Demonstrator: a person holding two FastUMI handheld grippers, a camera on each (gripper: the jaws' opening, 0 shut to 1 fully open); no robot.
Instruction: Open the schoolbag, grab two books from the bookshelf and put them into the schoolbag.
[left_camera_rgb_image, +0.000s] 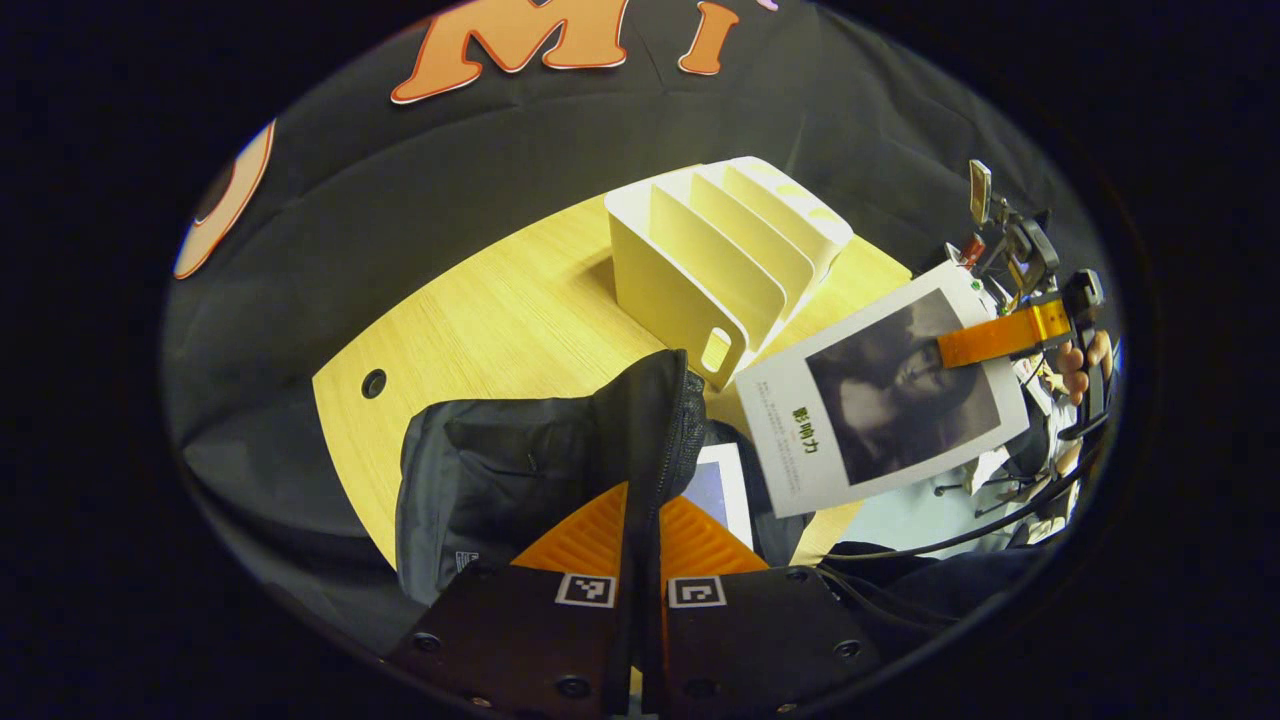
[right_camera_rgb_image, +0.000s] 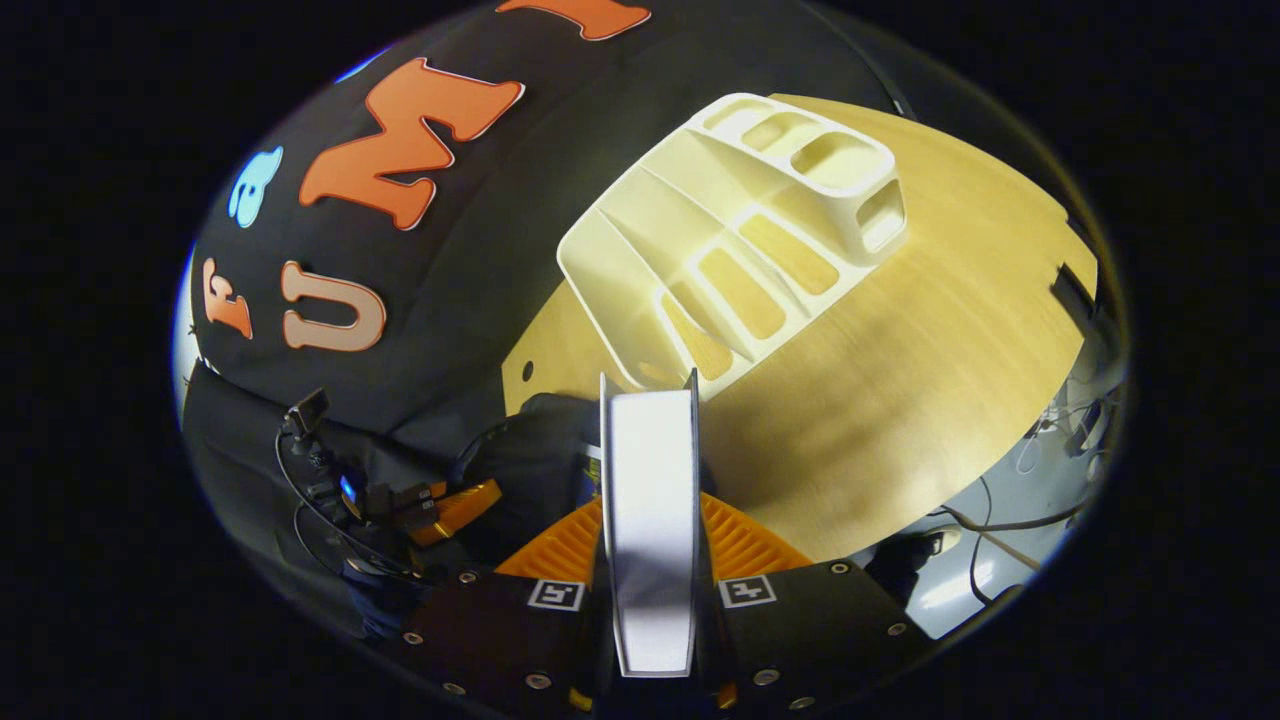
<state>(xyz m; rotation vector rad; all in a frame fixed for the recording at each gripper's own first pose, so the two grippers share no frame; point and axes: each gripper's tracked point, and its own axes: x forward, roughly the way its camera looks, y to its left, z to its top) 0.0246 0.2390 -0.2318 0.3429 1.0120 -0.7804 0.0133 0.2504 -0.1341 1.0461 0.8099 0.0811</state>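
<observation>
The left gripper (left_camera_rgb_image: 642, 525) pinches the black cloth schoolbag's (left_camera_rgb_image: 520, 470) edge on the wooden bench (left_camera_rgb_image: 500, 310). The right gripper (right_camera_rgb_image: 652, 530) holds a white book (right_camera_rgb_image: 650, 520) above it, hiding the bag's opening. The cream plastic bookshelf (left_camera_rgb_image: 720, 260) stands behind.

book cover (left_camera_rgb_image: 885, 400): short green title printed, not legible
gripper markers (left_camera_rgb_image: 585, 589): square black-white codes, no text
schoolbag tag (left_camera_rgb_image: 466, 561): print too small

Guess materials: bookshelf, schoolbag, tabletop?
Bookshelf: probably moulded plastic, cream and matte; its dividers are thin, with rounded edges and cut-out slots. Schoolbag: black woven fabric, likely nylon or polyester; it creases softly, has a faint sheen and a zipper along the opening pinched by the left tongs. Tabletop: light wood-grain surface, smooth; laminate or veneer, can't tell which.
</observation>
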